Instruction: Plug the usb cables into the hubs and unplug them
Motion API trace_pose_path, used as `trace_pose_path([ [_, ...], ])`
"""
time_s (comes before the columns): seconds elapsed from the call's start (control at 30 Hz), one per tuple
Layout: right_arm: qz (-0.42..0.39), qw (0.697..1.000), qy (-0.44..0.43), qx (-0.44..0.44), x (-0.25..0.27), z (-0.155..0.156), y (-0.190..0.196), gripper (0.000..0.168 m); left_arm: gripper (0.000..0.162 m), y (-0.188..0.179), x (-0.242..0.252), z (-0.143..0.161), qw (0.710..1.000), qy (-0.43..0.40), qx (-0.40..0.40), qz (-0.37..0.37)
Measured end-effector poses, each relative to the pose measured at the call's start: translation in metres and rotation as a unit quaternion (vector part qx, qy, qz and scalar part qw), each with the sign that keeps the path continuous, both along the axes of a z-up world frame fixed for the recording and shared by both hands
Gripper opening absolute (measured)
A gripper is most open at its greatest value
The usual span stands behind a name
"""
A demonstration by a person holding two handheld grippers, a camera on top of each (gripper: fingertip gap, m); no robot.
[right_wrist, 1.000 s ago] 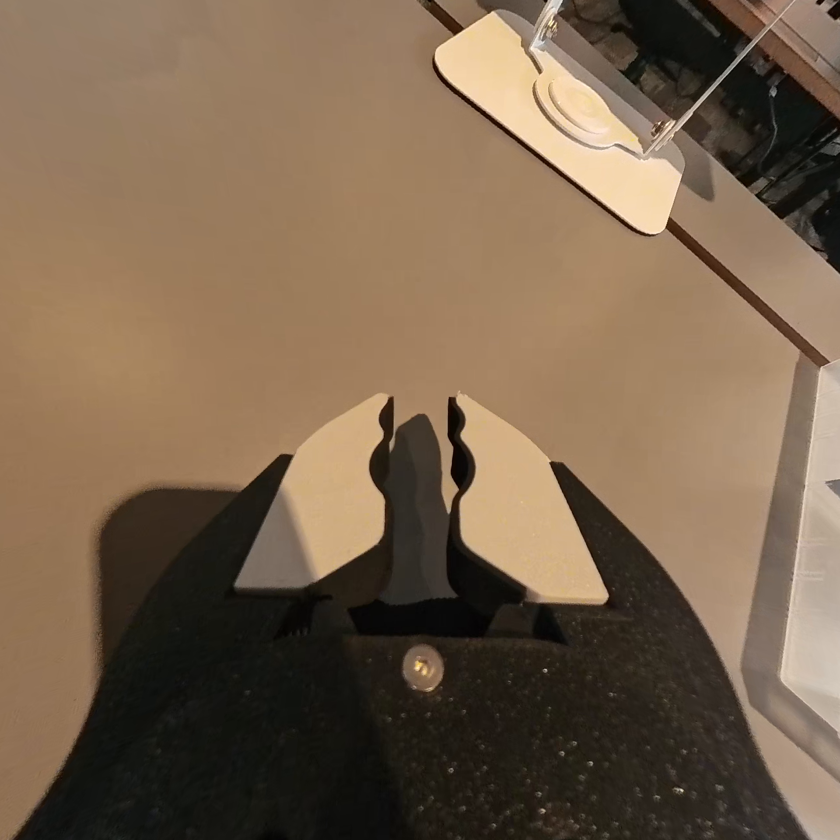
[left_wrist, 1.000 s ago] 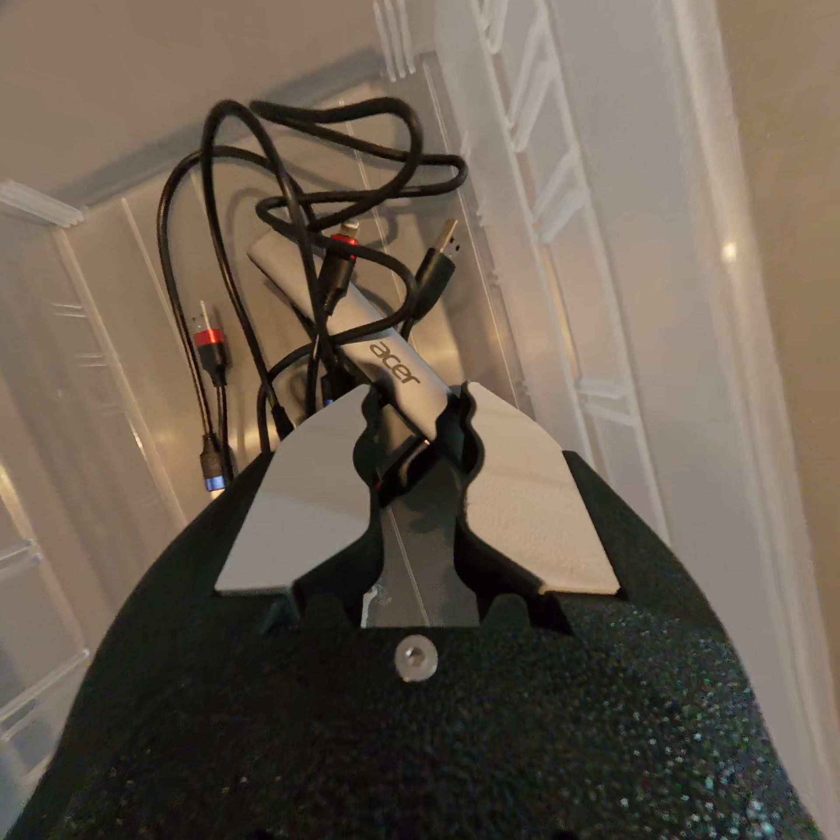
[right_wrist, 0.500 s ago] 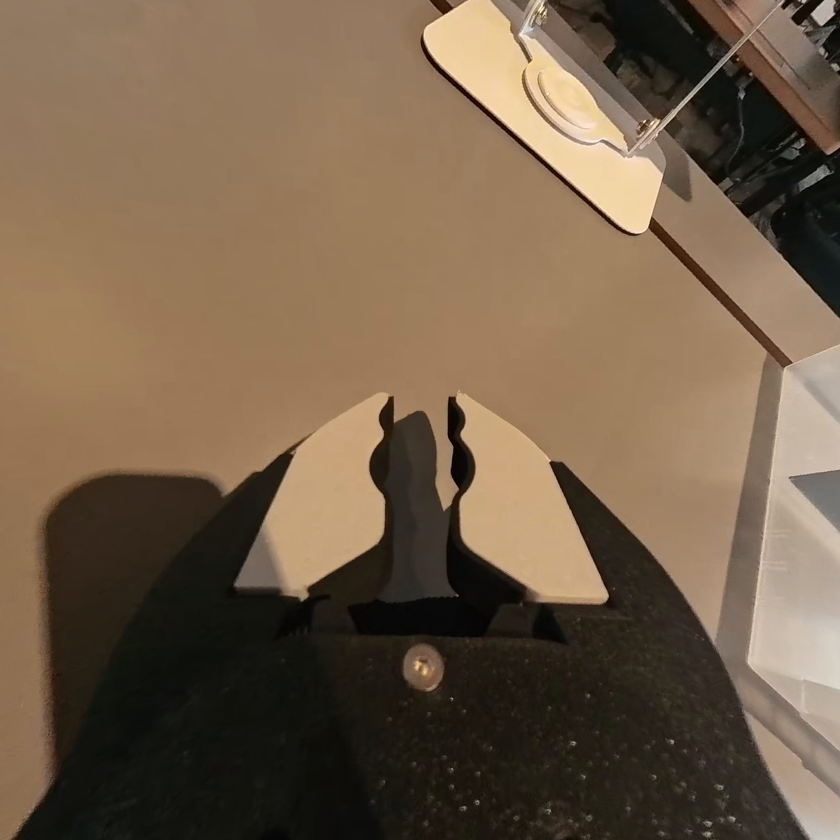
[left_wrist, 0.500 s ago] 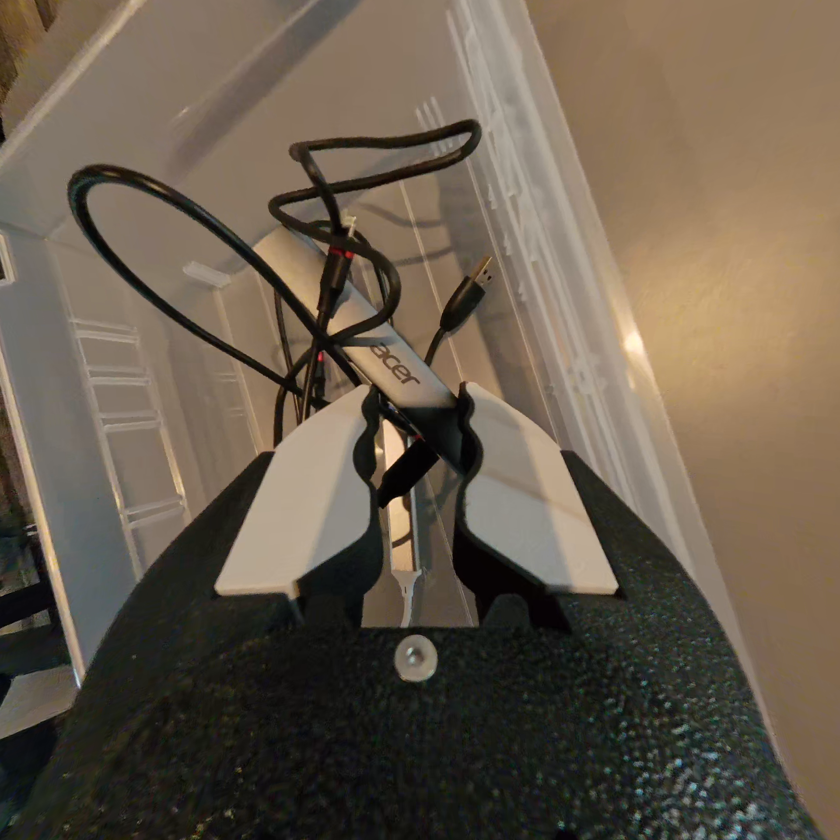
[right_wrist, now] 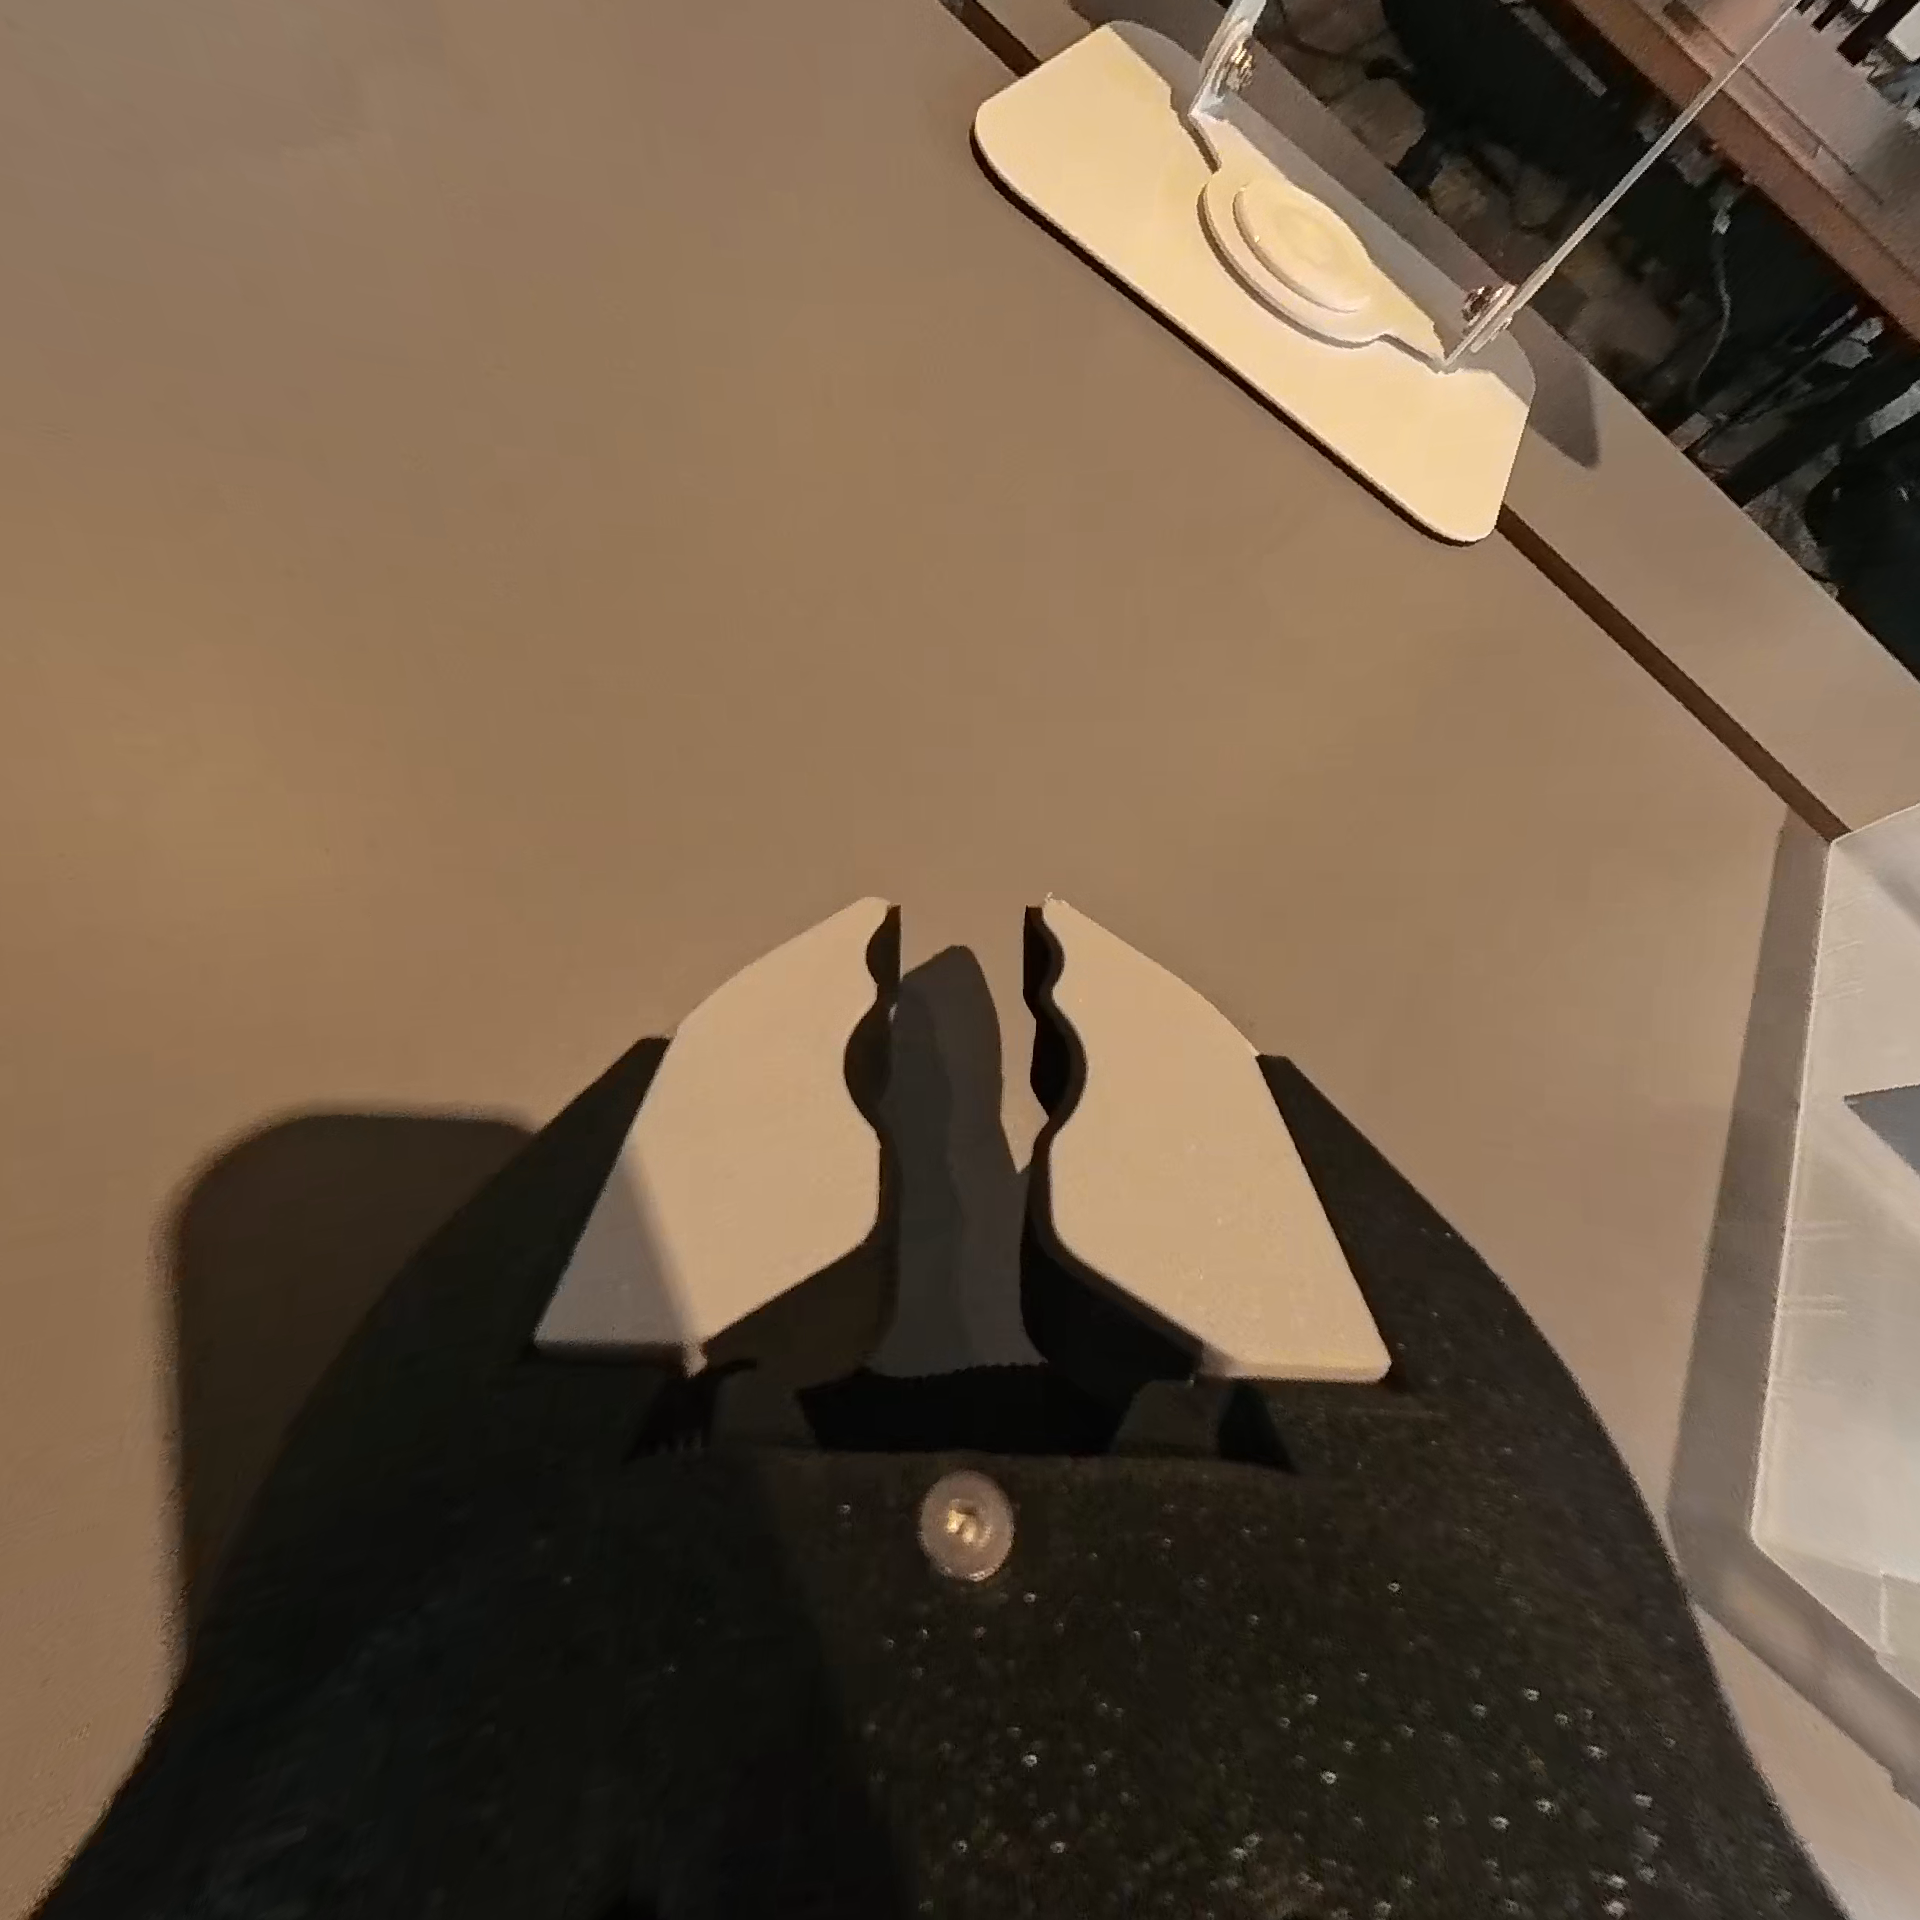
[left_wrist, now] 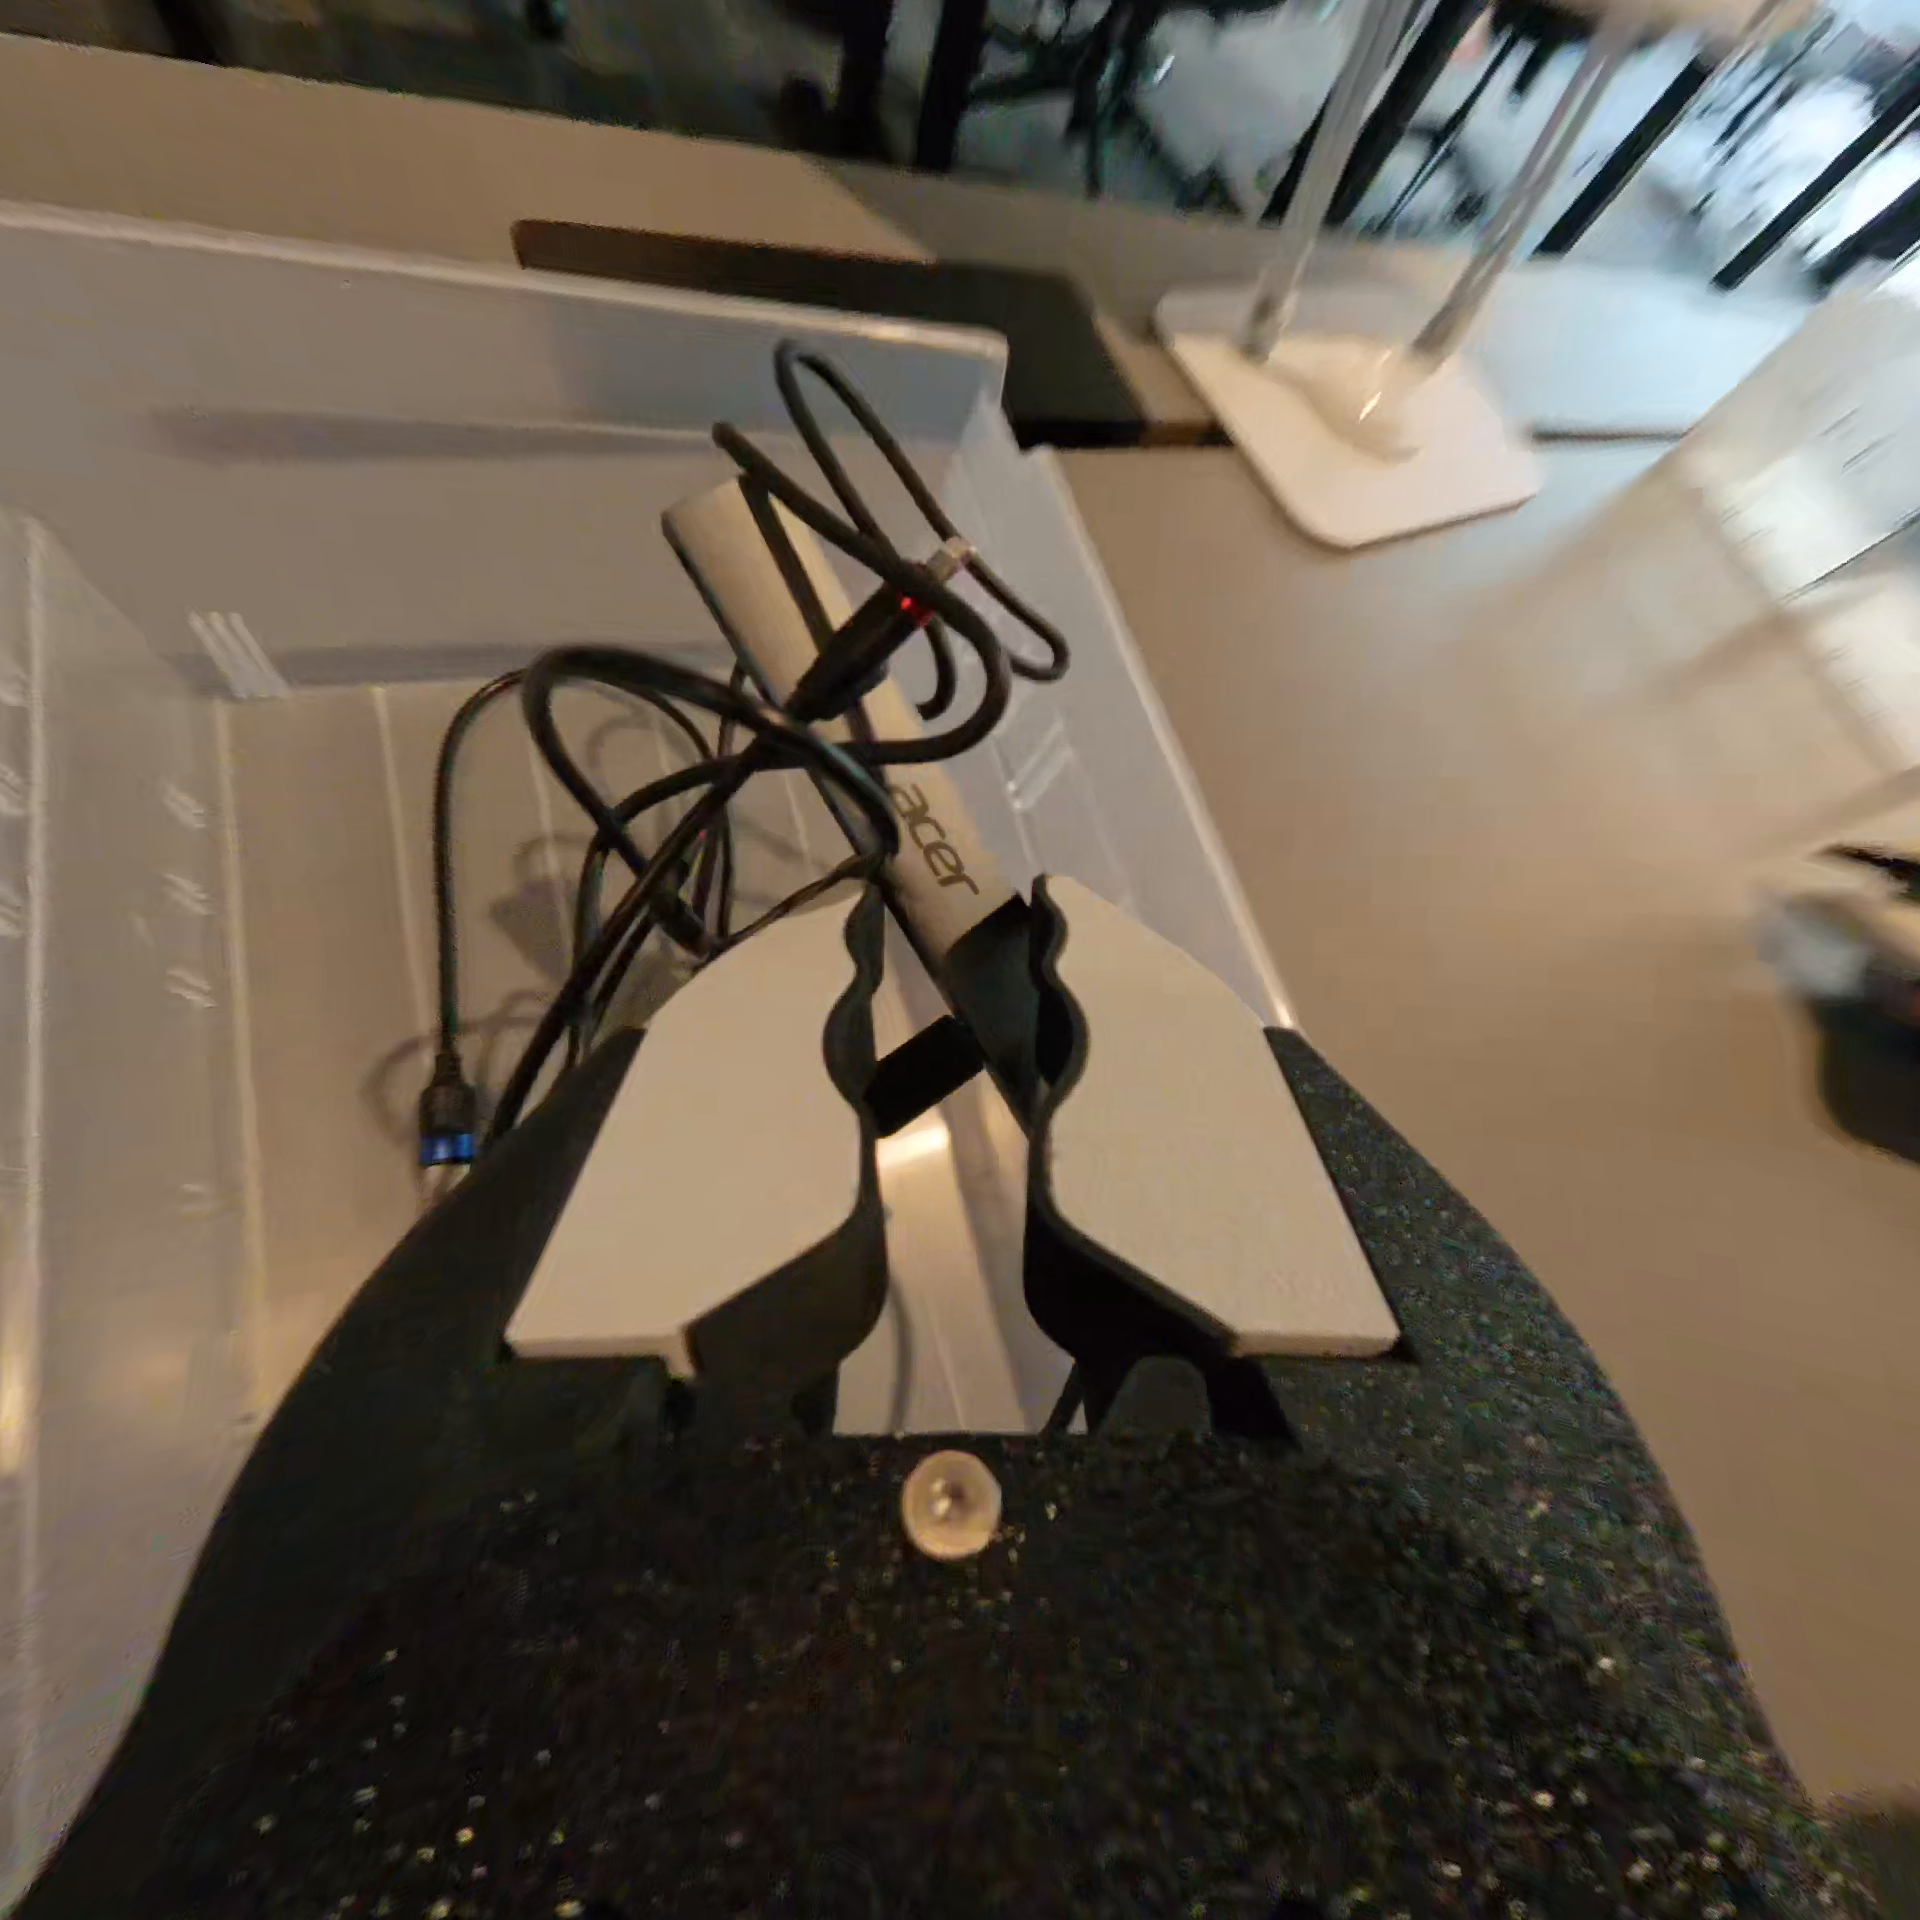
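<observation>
My left gripper (left_wrist: 951, 914) is clamped on the grey hub (left_wrist: 831, 717), held up over the clear box (left_wrist: 260, 727) w/ black cables (left_wrist: 665, 790) tangled on it. My right gripper (right_wrist: 961, 920) hangs over the table (right_wrist: 520, 520), fingers a bit apart, nothing in it.

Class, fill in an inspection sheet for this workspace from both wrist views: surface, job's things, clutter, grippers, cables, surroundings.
Surface: plain tan table.
Job's things: grey USB hub, raised over the clear plastic bin.
Clutter: nothing seen.
Grippers: left gripper shut on the hub's near end; right gripper narrowly open, holding nothing, above bare table.
Cables: tangled black cables hang off the hub into the bin; none visibly plugged in.
Surroundings: white stand base at the table's far edge; dark, blurred area beyond.
</observation>
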State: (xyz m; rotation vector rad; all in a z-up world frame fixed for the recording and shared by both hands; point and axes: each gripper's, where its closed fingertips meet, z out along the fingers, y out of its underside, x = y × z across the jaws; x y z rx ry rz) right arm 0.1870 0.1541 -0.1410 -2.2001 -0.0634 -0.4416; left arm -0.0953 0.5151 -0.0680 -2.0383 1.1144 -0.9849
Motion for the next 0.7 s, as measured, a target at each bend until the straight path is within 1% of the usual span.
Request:
trace_pose_path([
  [0.1,0.0,1.0,-0.005,-0.003,0.0,-0.001,0.0,0.022,0.026,0.001,-0.008,0.019,0.991,-0.112,-0.071,-0.014],
  [0.17,-0.001,1.0,-0.008,-0.006,0.0,-0.001,0.001,0.022,0.026,0.002,-0.013,0.032,0.973,-0.194,-0.121,-0.027],
  [0.27,-0.002,1.0,-0.01,-0.007,0.0,-0.001,0.001,0.022,0.025,0.007,-0.021,0.052,0.941,-0.293,-0.164,-0.029],
  [0.57,-0.002,1.0,-0.011,-0.005,0.0,-0.001,0.0,0.022,0.023,0.006,-0.038,0.097,0.888,-0.42,-0.183,-0.038],
  [0.7,-0.002,1.0,-0.014,-0.007,0.0,-0.001,0.001,0.022,0.022,0.002,-0.044,0.11,0.892,-0.423,-0.156,-0.037],
])
